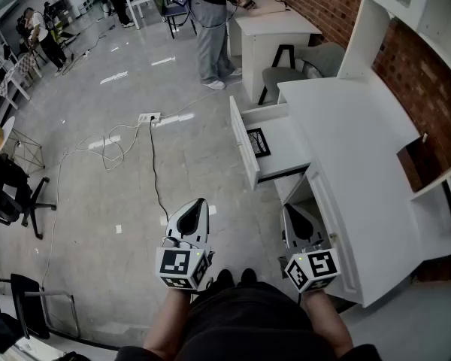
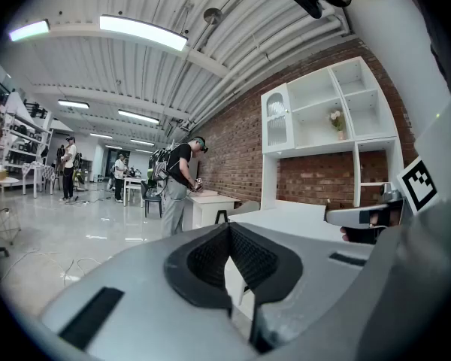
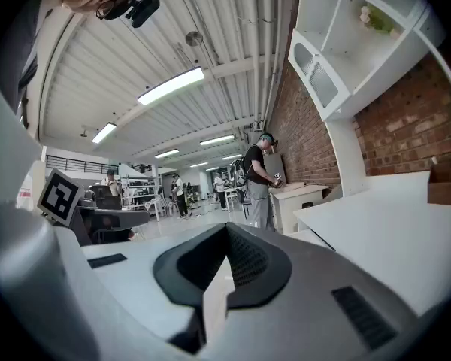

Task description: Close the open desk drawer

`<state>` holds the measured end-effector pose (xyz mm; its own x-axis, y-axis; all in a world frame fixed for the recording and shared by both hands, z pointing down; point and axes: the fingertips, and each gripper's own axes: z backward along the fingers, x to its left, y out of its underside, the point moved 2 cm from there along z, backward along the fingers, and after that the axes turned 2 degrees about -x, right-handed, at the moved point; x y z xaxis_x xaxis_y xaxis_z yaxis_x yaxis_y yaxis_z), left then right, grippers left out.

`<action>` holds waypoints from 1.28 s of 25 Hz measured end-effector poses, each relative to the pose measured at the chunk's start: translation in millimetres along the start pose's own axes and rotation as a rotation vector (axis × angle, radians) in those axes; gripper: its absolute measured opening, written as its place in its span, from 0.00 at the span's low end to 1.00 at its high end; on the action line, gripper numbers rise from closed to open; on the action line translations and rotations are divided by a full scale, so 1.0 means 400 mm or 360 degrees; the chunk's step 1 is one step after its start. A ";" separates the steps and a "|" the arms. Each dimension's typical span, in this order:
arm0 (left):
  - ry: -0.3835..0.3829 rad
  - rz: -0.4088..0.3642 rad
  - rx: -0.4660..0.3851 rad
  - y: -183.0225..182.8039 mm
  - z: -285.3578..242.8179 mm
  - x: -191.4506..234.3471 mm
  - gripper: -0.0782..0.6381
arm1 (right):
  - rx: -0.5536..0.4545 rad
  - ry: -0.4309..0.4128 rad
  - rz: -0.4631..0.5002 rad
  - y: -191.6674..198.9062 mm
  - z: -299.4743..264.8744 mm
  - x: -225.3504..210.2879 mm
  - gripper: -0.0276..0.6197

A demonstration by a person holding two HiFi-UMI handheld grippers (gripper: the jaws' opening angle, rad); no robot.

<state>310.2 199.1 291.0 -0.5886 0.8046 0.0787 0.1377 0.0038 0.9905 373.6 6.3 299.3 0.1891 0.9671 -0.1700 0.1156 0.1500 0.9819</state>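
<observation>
The left gripper [image 1: 198, 209] hovers over the floor [image 1: 98, 194], its jaws meeting at the tips and holding nothing. The right gripper [image 1: 292, 215], jaws likewise together and empty, is near the drawer [image 1: 286, 147], which stands pulled out from the white counter [image 1: 353, 126].

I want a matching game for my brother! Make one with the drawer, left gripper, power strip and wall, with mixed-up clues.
Things:
1 drawer
2 left gripper
3 power strip
4 wall

Clues:
A red brick
B lying on the floor
C pulled out of the desk
D jaws together, holding nothing

Pairs: 1-C, 2-D, 3-B, 4-A.
</observation>
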 end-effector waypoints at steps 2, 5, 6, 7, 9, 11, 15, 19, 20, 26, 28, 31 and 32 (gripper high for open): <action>0.0000 0.0000 0.0000 -0.001 -0.005 0.000 0.12 | 0.0001 -0.0002 -0.0005 0.000 -0.005 -0.005 0.05; -0.0003 0.0025 0.0001 0.001 -0.016 -0.001 0.12 | 0.0013 -0.0021 -0.0013 0.005 -0.011 -0.013 0.05; -0.0004 0.0039 0.0006 0.004 -0.020 -0.001 0.12 | 0.0020 -0.0032 -0.0018 0.008 -0.013 -0.015 0.05; -0.0006 0.0053 0.0015 0.009 -0.024 -0.002 0.12 | 0.0029 -0.0045 -0.0026 0.013 -0.014 -0.016 0.05; -0.0014 0.0085 0.0041 0.022 -0.029 0.000 0.12 | 0.0052 -0.0073 -0.0046 0.022 -0.017 -0.016 0.05; -0.0020 0.0114 0.0073 0.042 -0.031 0.002 0.12 | 0.0074 -0.0094 -0.0059 0.034 -0.020 -0.014 0.05; -0.0017 0.0104 0.0101 0.059 -0.050 -0.002 0.12 | 0.0112 -0.0128 -0.0077 0.061 -0.041 -0.017 0.05; -0.0051 0.0129 0.0140 0.084 -0.069 0.020 0.12 | 0.0175 -0.0155 -0.0090 0.082 -0.080 -0.015 0.05; -0.0057 0.0137 0.0148 0.089 -0.076 0.030 0.12 | 0.0190 -0.0158 -0.0091 0.086 -0.094 -0.015 0.05; -0.0045 0.0167 0.0216 0.127 -0.141 0.112 0.12 | 0.0302 -0.0134 -0.0125 0.124 -0.208 -0.006 0.05; -0.0030 0.0176 0.0241 0.142 -0.176 0.156 0.12 | 0.0339 -0.0121 -0.0134 0.143 -0.260 0.000 0.05; 0.0004 0.0189 0.0271 0.150 -0.236 0.233 0.12 | 0.0393 -0.0094 -0.0152 0.173 -0.353 0.015 0.05; 0.0022 0.0191 0.0281 0.150 -0.258 0.260 0.12 | 0.0411 -0.0080 -0.0160 0.181 -0.387 0.021 0.05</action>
<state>175.0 221.5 370.3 -0.5703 0.7973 0.1976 0.3440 0.0133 0.9389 232.7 57.0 382.0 0.2115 0.9377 -0.2755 0.3799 0.1809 0.9072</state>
